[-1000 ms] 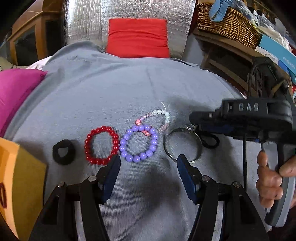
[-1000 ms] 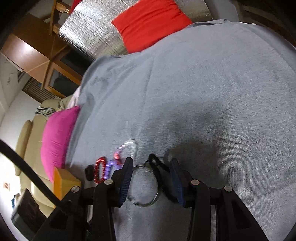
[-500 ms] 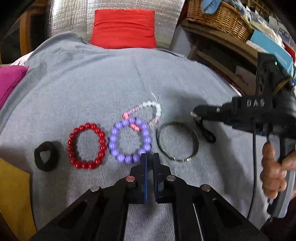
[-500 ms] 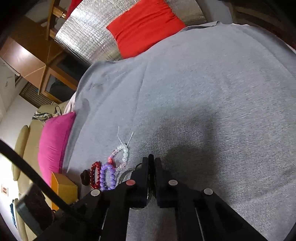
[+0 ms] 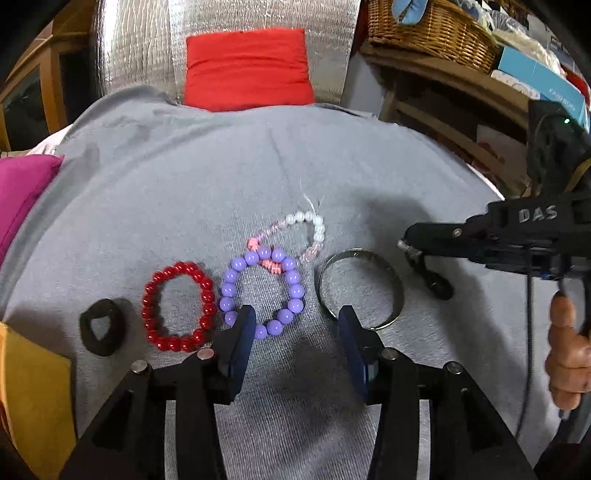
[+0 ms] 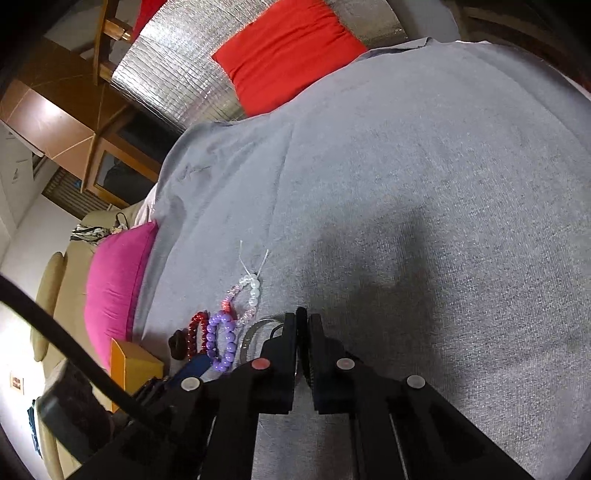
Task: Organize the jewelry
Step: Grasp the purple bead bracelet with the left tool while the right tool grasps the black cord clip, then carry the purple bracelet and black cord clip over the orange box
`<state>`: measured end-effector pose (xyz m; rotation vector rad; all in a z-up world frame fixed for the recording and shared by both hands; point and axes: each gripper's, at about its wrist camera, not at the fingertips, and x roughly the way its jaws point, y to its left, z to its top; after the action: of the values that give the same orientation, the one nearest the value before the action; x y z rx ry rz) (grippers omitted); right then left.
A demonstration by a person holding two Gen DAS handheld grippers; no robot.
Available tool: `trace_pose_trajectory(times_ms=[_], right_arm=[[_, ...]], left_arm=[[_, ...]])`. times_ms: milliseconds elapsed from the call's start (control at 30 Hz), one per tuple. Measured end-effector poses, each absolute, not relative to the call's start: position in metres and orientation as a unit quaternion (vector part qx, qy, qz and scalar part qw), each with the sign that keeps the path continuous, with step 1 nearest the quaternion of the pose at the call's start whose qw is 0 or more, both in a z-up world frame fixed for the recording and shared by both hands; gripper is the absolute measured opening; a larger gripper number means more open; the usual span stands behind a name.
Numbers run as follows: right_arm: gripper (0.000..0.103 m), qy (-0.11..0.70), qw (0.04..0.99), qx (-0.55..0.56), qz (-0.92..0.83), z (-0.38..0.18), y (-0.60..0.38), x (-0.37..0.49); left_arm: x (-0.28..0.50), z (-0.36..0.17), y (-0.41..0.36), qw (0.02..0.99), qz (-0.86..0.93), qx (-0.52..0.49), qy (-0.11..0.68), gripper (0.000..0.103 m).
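Observation:
On the grey cloth (image 5: 184, 206) lie in a row a black hair tie (image 5: 101, 326), a red bead bracelet (image 5: 179, 306), a purple bead bracelet (image 5: 262, 291), a pink and white bead bracelet (image 5: 299, 236) and a silver bangle (image 5: 360, 286). My left gripper (image 5: 295, 332) is open and empty, just in front of the purple bracelet and the bangle. My right gripper (image 6: 303, 325) is shut on a thin black band (image 5: 432, 277) whose loop hangs down to the cloth right of the bangle. The right gripper also shows in the left wrist view (image 5: 406, 243).
A red cushion (image 5: 247, 68) and silver foil sheet stand at the back. A magenta cushion (image 5: 22, 188) lies at the left and a yellow box (image 5: 33, 391) at the near left. A wicker basket (image 5: 432, 31) sits on wooden shelves at the back right.
My left gripper shut and has opened again, a little nearer the bracelets. My right gripper closed on the black band and has lifted its end off the cloth.

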<state>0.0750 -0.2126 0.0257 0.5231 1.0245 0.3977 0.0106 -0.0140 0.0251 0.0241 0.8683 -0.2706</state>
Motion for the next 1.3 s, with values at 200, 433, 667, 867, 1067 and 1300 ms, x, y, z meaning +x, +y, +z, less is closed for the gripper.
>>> trace_pose_trajectory(times_ms=[200, 433, 667, 867, 1067, 1300], right_arm=[[0.007, 0.479, 0.822, 0.246, 0.184, 0.026, -0.217, 0.077], [0.007, 0.464, 0.83, 0.242, 0.192, 0.037, -0.216, 0.073], [0.007, 0.44, 0.834, 0.246, 0.224, 0.058, -0.205, 0.059], [0.007, 0.418, 0.83, 0.257, 0.263, 0.077, -0.186, 0.046], [0.007, 0.411, 0.817, 0.249, 0.318, 0.094, -0.138, 0.035], [0.007, 0.408, 0.797, 0.226, 0.384, 0.105, -0.073, 0.011]], left_arm=[[0.012, 0.022, -0.012, 0.891, -0.146, 0.001, 0.429, 0.009], [-0.003, 0.039, -0.009, 0.899, -0.139, -0.006, 0.415, 0.009], [-0.033, 0.076, 0.014, 0.915, -0.146, -0.047, 0.372, 0.009], [-0.058, 0.109, 0.044, 0.925, -0.15, -0.102, 0.335, 0.009], [-0.085, 0.144, 0.076, 0.939, -0.126, -0.13, 0.293, 0.009], [-0.123, 0.161, 0.134, 0.95, -0.052, -0.154, 0.268, 0.009]])
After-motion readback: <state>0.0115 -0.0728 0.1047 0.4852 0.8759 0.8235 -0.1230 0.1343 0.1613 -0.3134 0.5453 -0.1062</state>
